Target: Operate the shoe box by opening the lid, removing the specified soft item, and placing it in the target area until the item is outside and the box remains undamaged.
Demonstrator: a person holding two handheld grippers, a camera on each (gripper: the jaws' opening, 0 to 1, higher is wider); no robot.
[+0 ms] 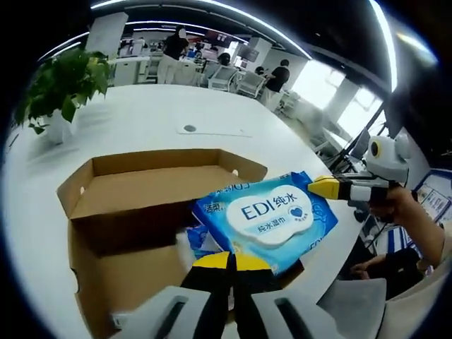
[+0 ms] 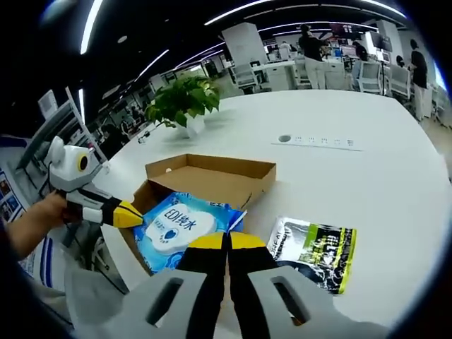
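Note:
The open cardboard shoe box point(image 1: 134, 201) point(image 2: 212, 173) lies on the white table with its flaps spread. A blue-and-white soft wipes pack point(image 1: 272, 215) point(image 2: 176, 226) is tilted over the box's front edge. My left gripper point(image 1: 229, 263) is shut on the pack's near edge; in the right gripper view it point(image 2: 131, 214) comes in from the left at the pack's left side. My right gripper point(image 2: 226, 241) is shut at the pack's opposite corner; in the left gripper view its yellow tip point(image 1: 323, 187) meets the pack's right corner, with a hand holding it.
A black-and-green packet point(image 2: 314, 251) lies on the table right of the box. A potted plant point(image 1: 63, 85) point(image 2: 183, 99) stands behind the box. A round socket cover point(image 1: 189, 128) point(image 2: 284, 138) sits mid-table. The table's rim point(image 1: 332, 247) runs close by. People and chairs are far back.

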